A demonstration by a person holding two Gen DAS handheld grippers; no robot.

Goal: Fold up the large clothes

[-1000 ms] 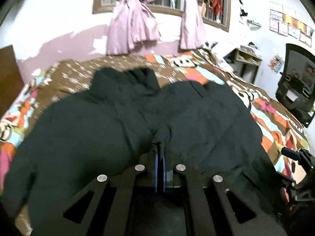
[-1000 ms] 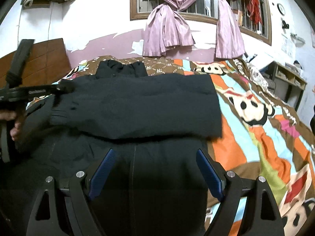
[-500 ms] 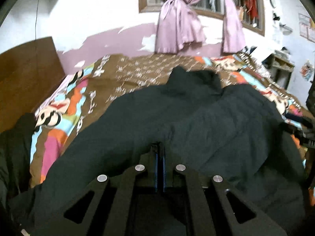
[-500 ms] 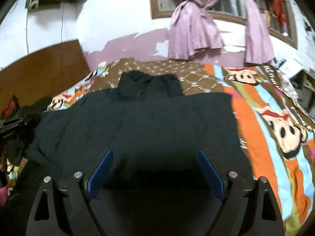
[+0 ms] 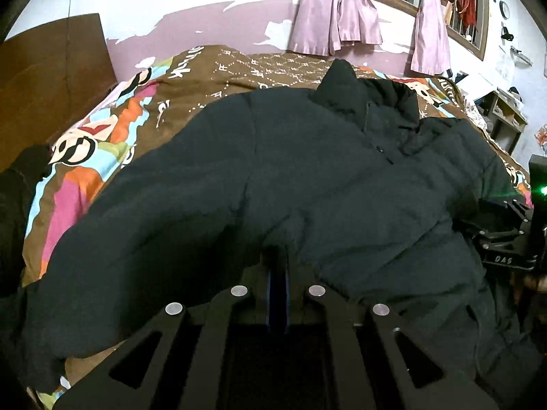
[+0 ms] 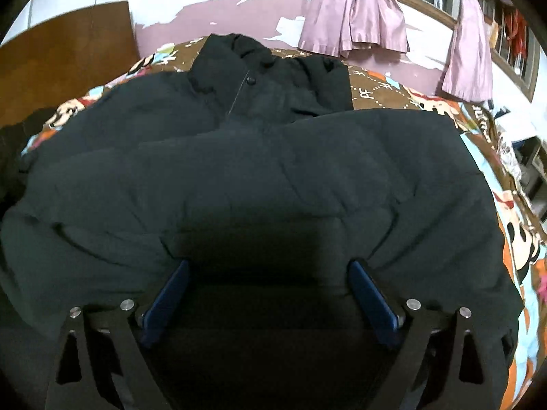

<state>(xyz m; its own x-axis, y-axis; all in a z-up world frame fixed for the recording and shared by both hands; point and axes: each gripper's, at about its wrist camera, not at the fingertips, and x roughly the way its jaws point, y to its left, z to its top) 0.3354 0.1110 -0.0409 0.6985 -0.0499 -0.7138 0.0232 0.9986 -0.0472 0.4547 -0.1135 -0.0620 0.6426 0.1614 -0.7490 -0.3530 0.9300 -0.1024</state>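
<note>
A large black padded jacket (image 5: 307, 177) lies spread on a bed, collar toward the far wall; it also fills the right wrist view (image 6: 266, 177). One sleeve lies folded across the body. My left gripper (image 5: 277, 266) is shut on a fold of the jacket's fabric near its lower middle. My right gripper (image 6: 270, 273) is open, its blue pads (image 6: 371, 299) wide apart and pressed low over the jacket's lower part, holding nothing. The right gripper's black body shows at the right edge of the left wrist view (image 5: 506, 239).
The bed has a colourful cartoon bedspread (image 5: 102, 143). A brown wooden headboard (image 5: 51, 78) stands at the left. Pink curtains (image 5: 336, 10) hang at a barred window on the far wall. A small shelf (image 5: 506, 116) stands at the right. Dark clothing (image 5: 17, 188) lies at the bed's left edge.
Both grippers swung left and came closer to the jacket. My left gripper stays shut on the fabric. My right gripper stays open and has dropped lower onto the jacket.
</note>
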